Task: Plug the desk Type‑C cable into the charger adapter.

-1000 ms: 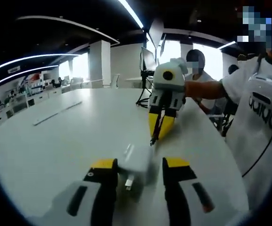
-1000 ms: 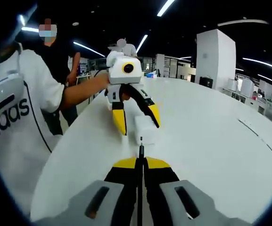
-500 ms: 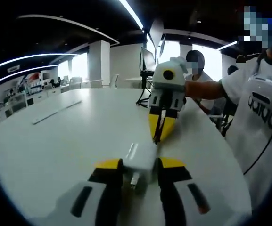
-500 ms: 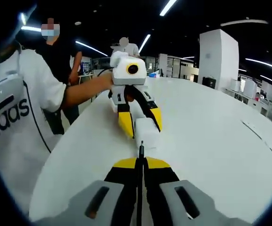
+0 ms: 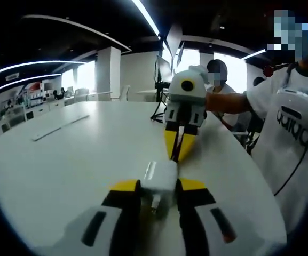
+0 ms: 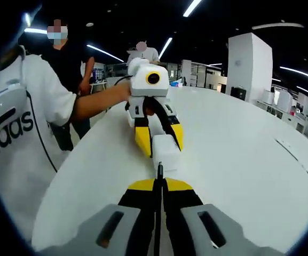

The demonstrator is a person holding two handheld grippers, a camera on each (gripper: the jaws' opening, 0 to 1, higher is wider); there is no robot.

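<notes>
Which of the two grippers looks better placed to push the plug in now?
The right gripper, I'd judge: it is shut on the cable, whose tip points at the white adapter just ahead. The left gripper only clamps that adapter steady above the table.

The left gripper [image 5: 155, 188] has two black jaws with yellow tips, each rising from a pale grey housing with a dark slot; the right housing carries a small orange mark. In the right gripper view it [image 6: 157, 136] shows a white box body with a round yellow-ringed black lens, black linkages and yellow tapered jaws. The right gripper [image 6: 158, 184] looks the same: black jaws, yellow caps, grey slotted housings. The person [image 6: 20, 128] wears a white short-sleeved T-shirt with black lettering and a thin black cable across the chest.
</notes>
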